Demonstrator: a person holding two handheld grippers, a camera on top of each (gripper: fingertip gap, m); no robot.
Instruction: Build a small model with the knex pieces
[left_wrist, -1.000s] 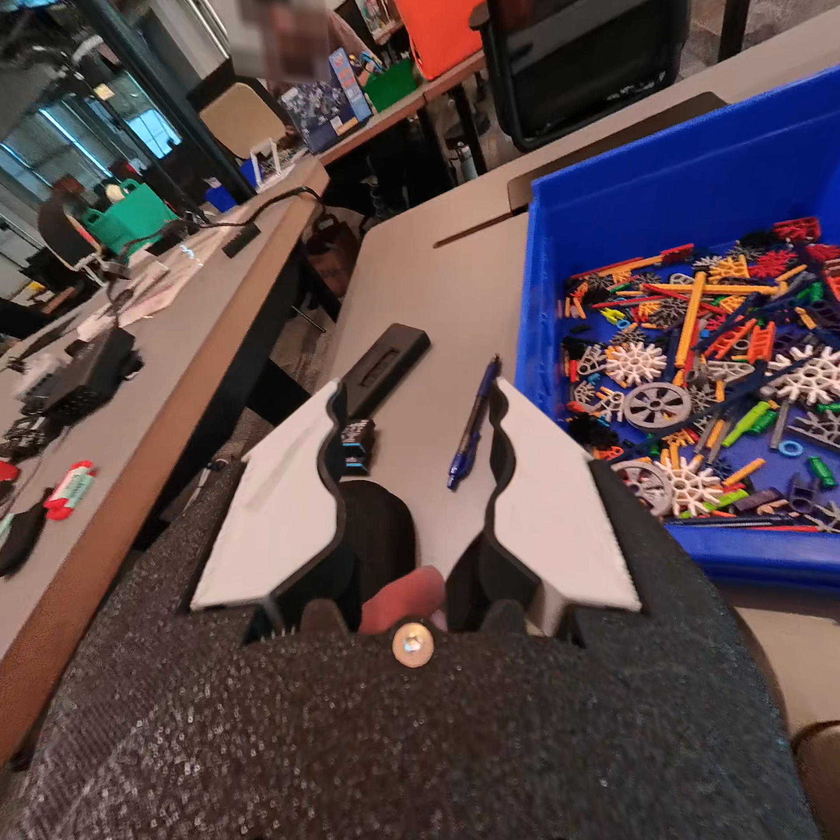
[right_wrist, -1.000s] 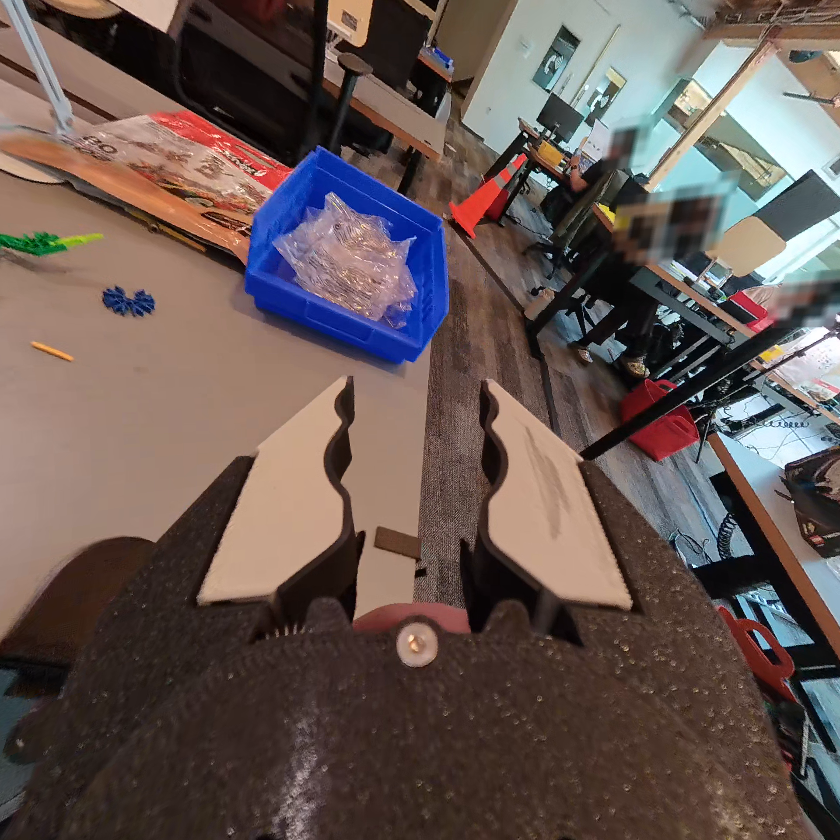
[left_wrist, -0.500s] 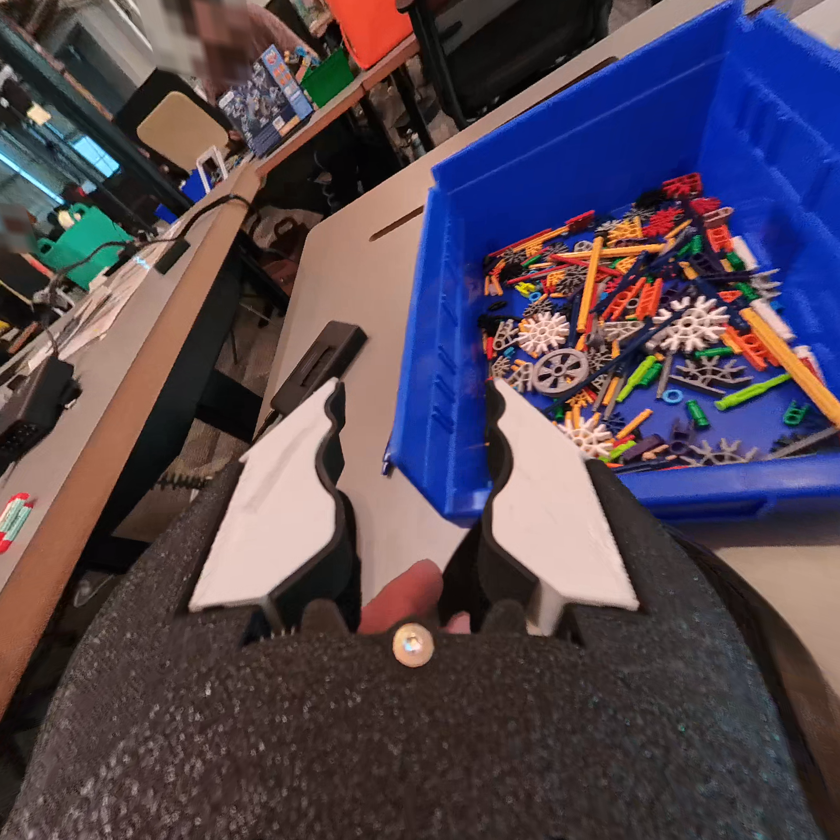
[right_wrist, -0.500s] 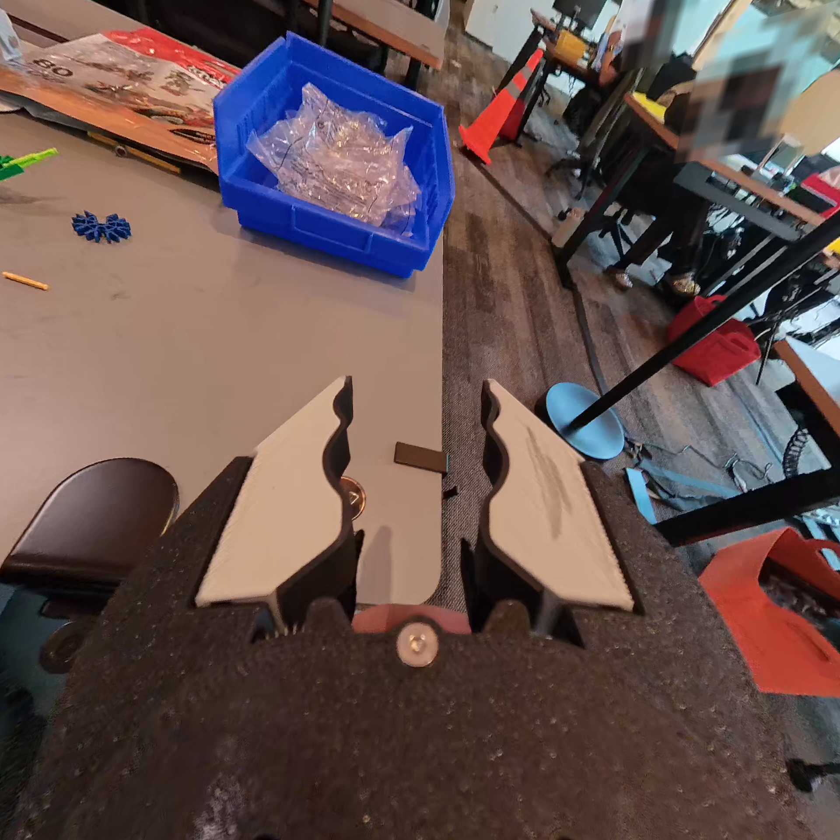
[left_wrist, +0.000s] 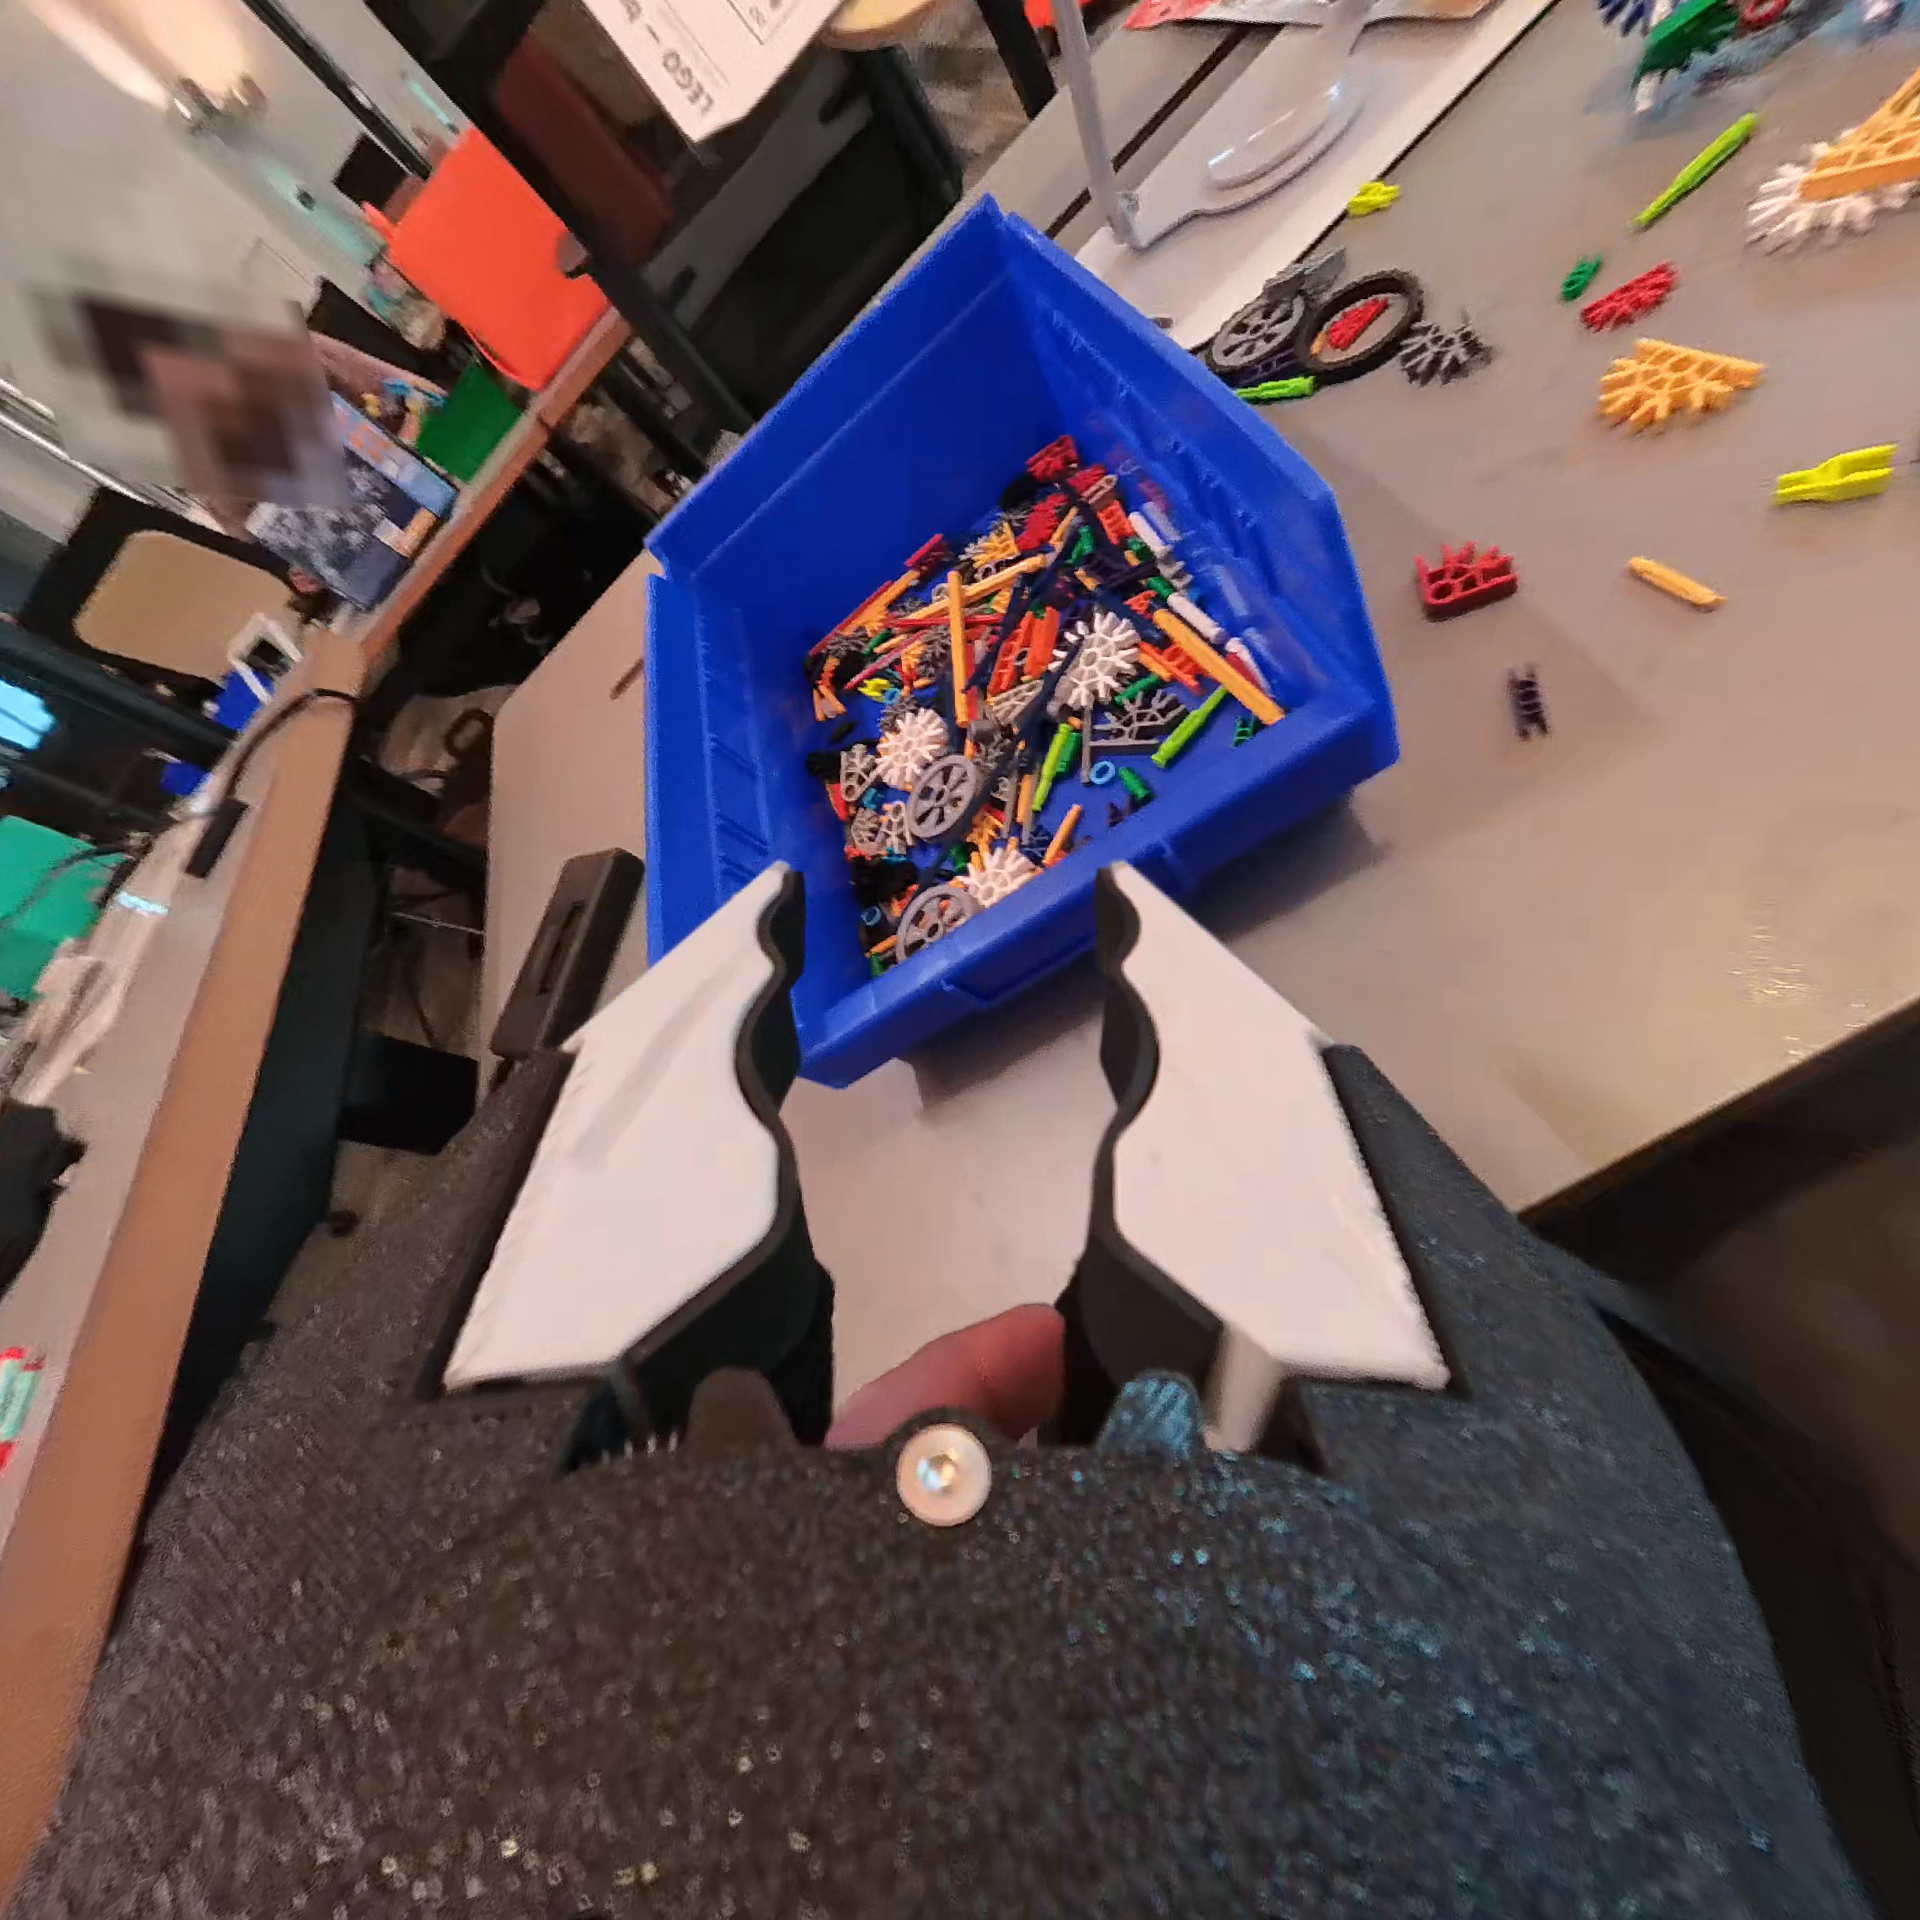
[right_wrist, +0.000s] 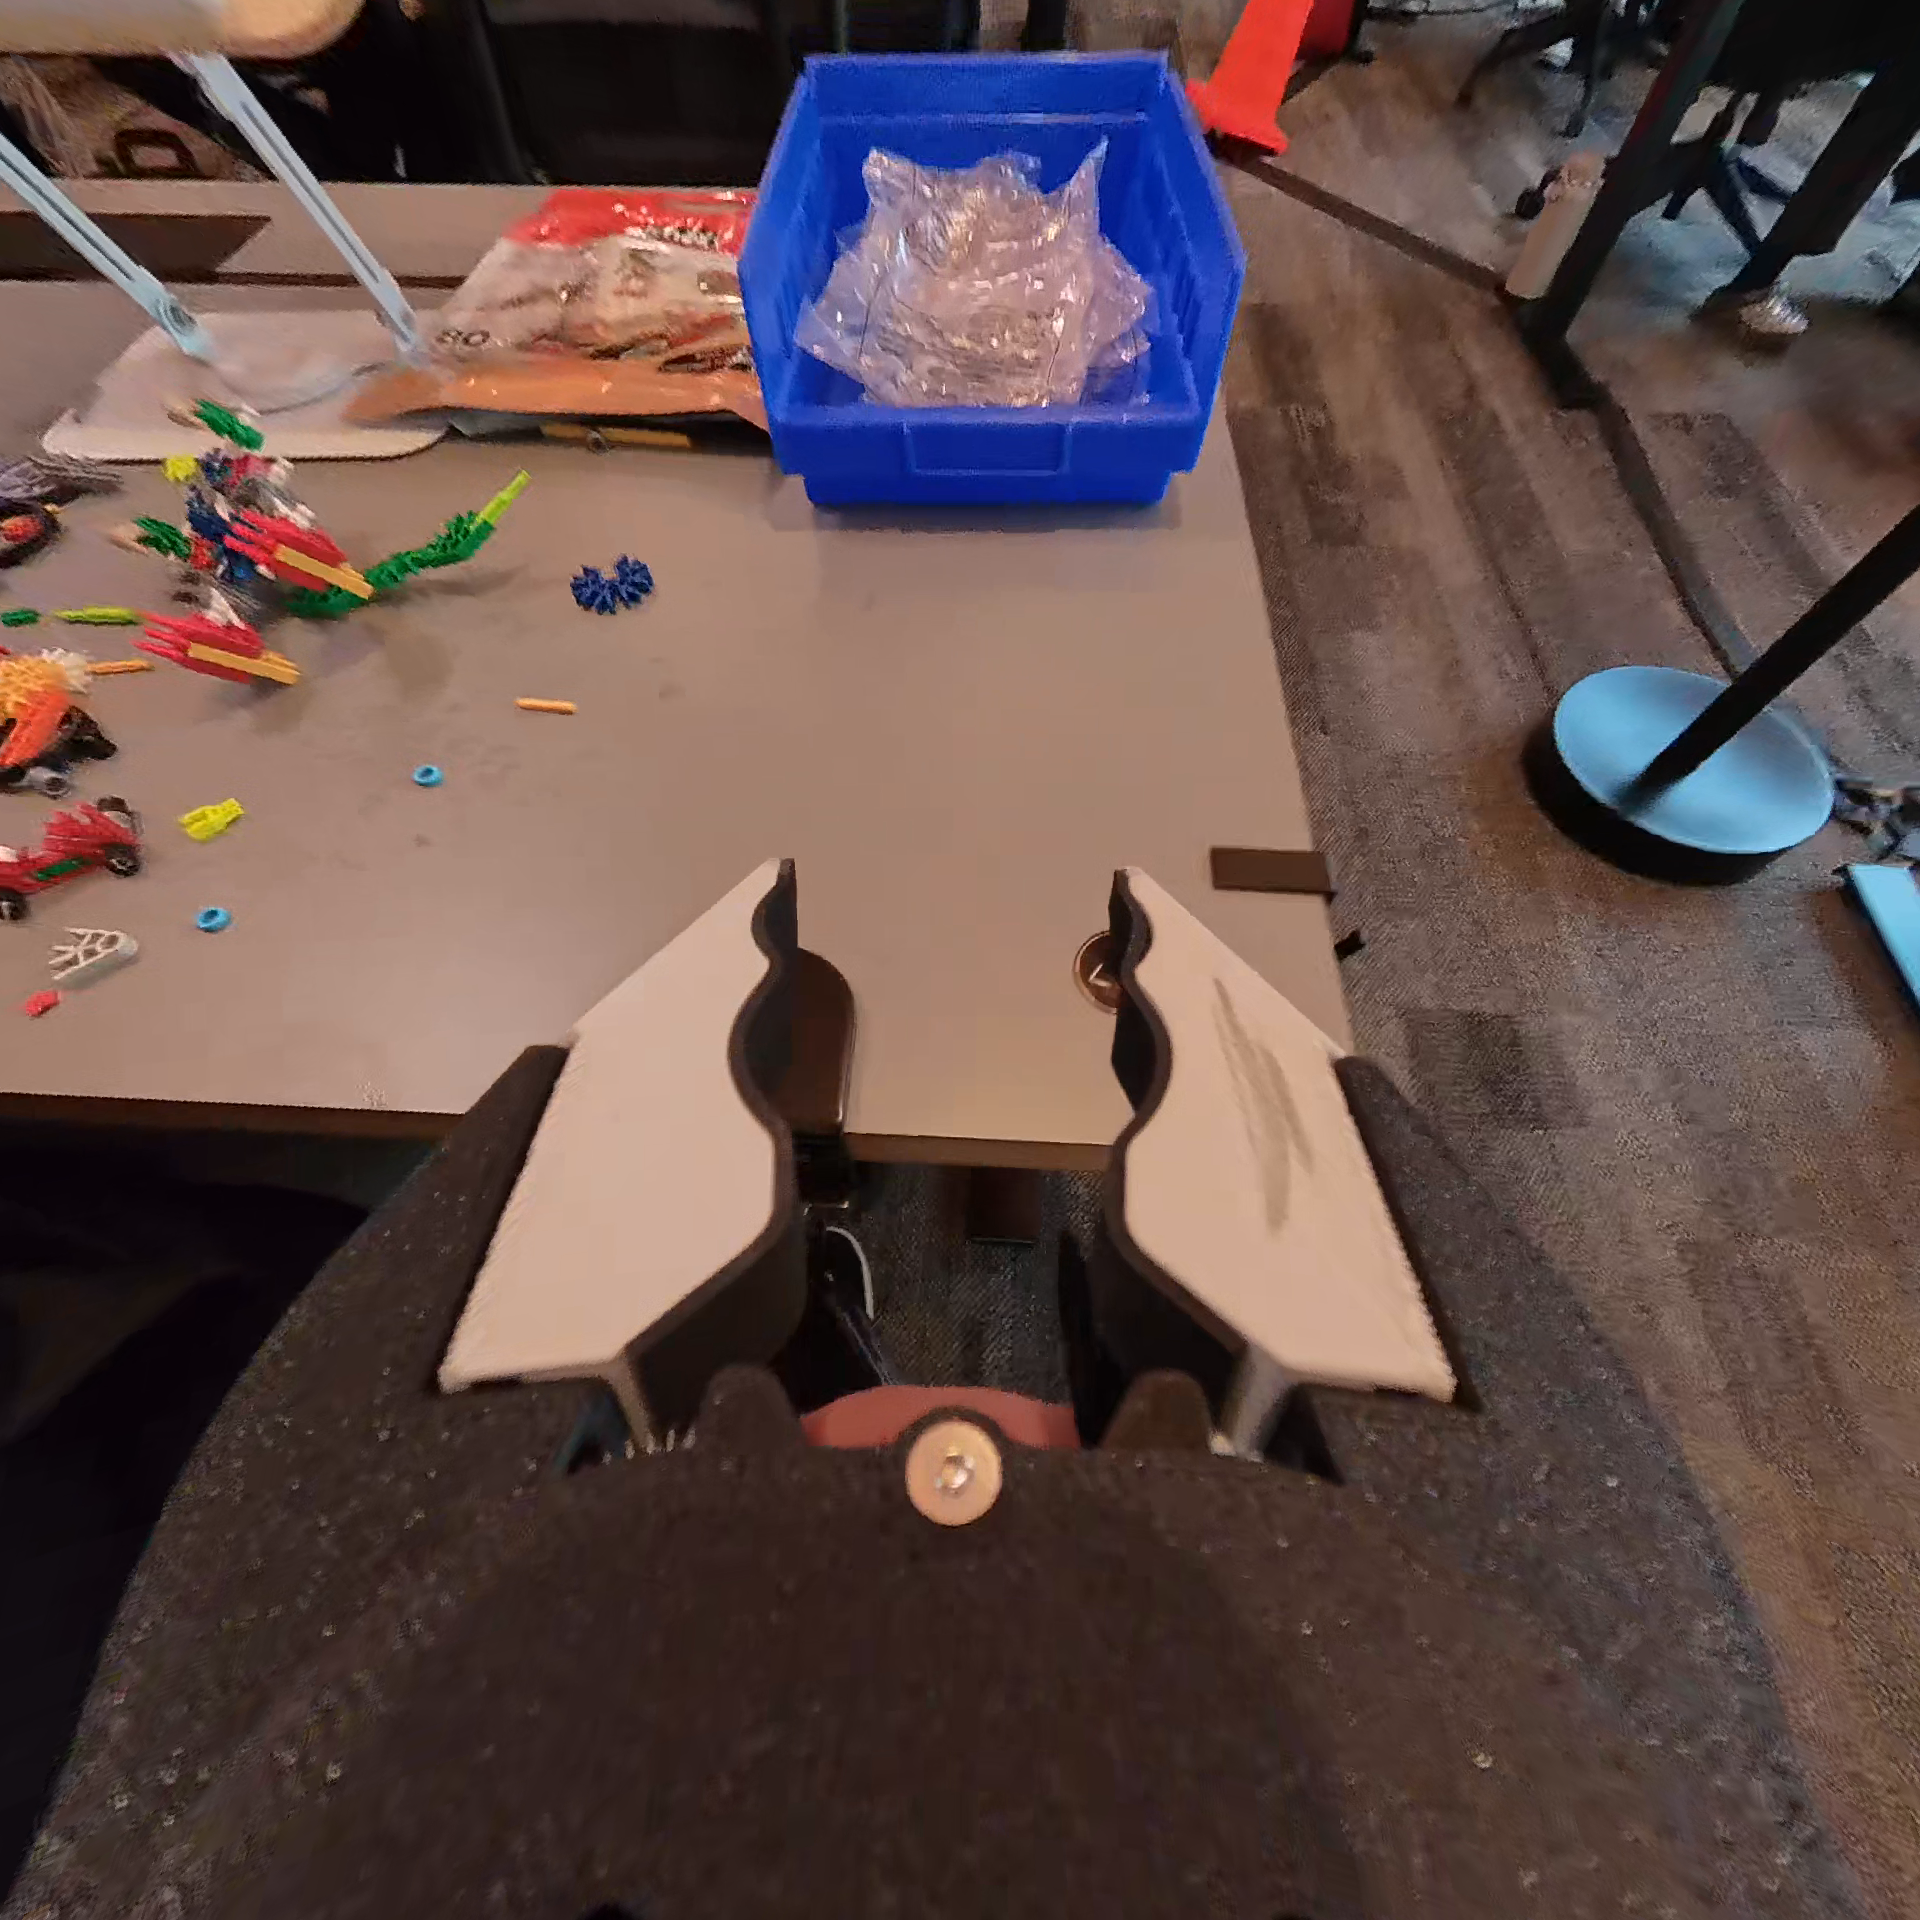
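Both your views have pulled back from the surface (right_wrist: 935, 727). Left gripper (left_wrist: 945, 935), jaws wide, empty, hovers near the blue parts bin (left_wrist: 1299, 540); right gripper (right_wrist: 951, 914), equally wide, faces the bag-filled bin (right_wrist: 987, 457).

Even indoor light, soft shadows, slight tabletop glare, blurred edges, wide-angle bending

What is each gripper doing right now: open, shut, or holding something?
Left gripper: open, holding nothing, hovering before the blue plastic bin of colourful building pieces.
Right gripper: open, holding nothing, above the grey table's near edge.
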